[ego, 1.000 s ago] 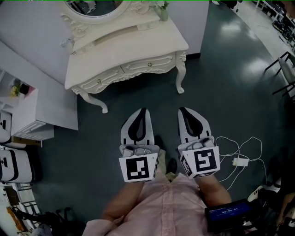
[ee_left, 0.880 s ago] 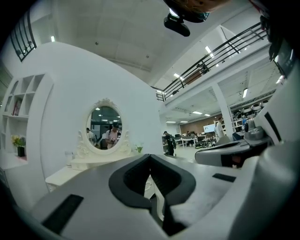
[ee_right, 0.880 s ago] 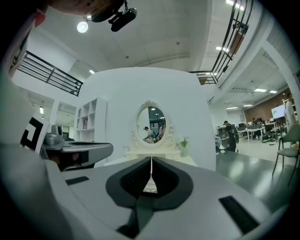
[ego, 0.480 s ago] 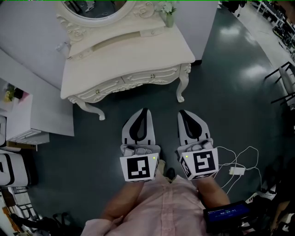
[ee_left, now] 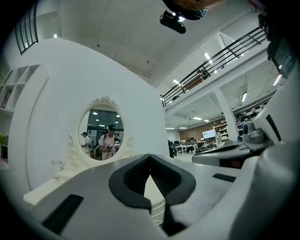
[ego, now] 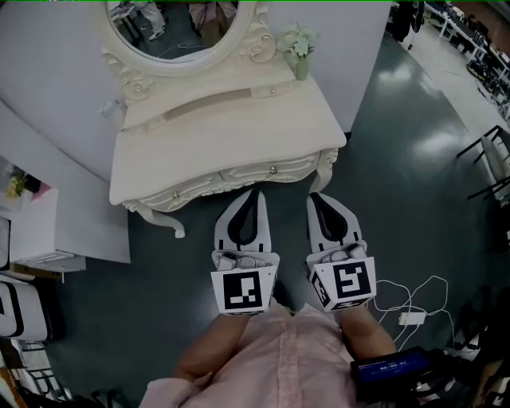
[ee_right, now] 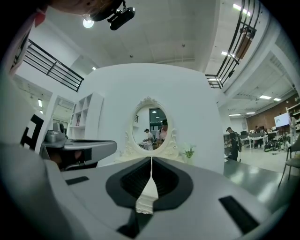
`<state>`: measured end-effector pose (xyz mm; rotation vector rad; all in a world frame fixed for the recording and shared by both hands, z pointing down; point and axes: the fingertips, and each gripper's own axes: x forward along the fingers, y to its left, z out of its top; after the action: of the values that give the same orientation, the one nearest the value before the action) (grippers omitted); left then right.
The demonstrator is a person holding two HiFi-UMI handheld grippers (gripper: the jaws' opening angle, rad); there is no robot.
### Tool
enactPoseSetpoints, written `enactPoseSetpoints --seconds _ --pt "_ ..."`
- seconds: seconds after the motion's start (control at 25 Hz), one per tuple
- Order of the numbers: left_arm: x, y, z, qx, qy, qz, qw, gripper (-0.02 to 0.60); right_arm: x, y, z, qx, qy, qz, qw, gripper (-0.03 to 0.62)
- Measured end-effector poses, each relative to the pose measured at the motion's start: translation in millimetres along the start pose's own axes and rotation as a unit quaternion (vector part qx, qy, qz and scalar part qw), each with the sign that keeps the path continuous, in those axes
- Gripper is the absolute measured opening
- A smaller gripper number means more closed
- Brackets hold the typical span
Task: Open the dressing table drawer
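The cream dressing table (ego: 215, 135) with its oval mirror (ego: 179, 24) stands straight ahead in the head view. Two carved drawer fronts run along its near edge, each with a small knob: one on the left (ego: 175, 194), one on the right (ego: 273, 169). Both drawers look closed. My left gripper (ego: 253, 193) is shut and empty, its tip just short of the table's front edge between the knobs. Beside it, my right gripper (ego: 312, 196) is shut and empty near the right front leg. The mirror (ee_right: 151, 127) shows ahead in the right gripper view, and the left gripper view also shows the mirror (ee_left: 102, 133).
A small vase of flowers (ego: 300, 49) stands on the table's back right corner, a clear glass (ego: 109, 107) at its back left. A white shelf unit (ego: 48, 227) stands at the left. A white cable with a charger (ego: 412, 317) lies on the dark floor at the right, near a black chair frame (ego: 494, 159).
Both grippers have advanced toward the dressing table, so its front edge now lies right at their tips. The jaws have stayed shut.
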<state>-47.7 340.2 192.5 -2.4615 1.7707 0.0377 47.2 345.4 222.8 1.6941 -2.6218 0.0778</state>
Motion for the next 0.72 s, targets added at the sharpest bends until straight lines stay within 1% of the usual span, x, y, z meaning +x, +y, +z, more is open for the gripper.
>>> enactPoseSetpoints --seconds 0.12,0.24,0.32,0.52,0.72 --pt "13.4 10.0 0.0 -0.001 -0.003 -0.005 1.0 0.021 17.3 -0.6 5.2 -0.006 -0.006 -0.006 1.0 0.02" --pt "24.5 18.8 -5.6 -0.009 0.003 -0.006 0.9999 0.021 27.8 -0.1 6.1 -0.021 -0.004 -0.007 1.0 0.02" --pt "29.6 19.4 -9.9 -0.011 0.008 -0.008 0.9999 0.021 29.6 -3.6 5.5 -0.021 -0.002 -0.009 1.0 0.02" --pt "46.6 13.5 -25.3 -0.012 0.03 -0.014 0.9994 0.021 35.2 -24.0 -0.3 -0.019 0.005 -0.02 1.0 0.02" --pt "72.3 5.0 -39.7 -0.004 0.049 -0.014 0.9987 0.021 50.9 -51.3 -11.4 -0.002 0.014 -0.024 1.0 0.02"
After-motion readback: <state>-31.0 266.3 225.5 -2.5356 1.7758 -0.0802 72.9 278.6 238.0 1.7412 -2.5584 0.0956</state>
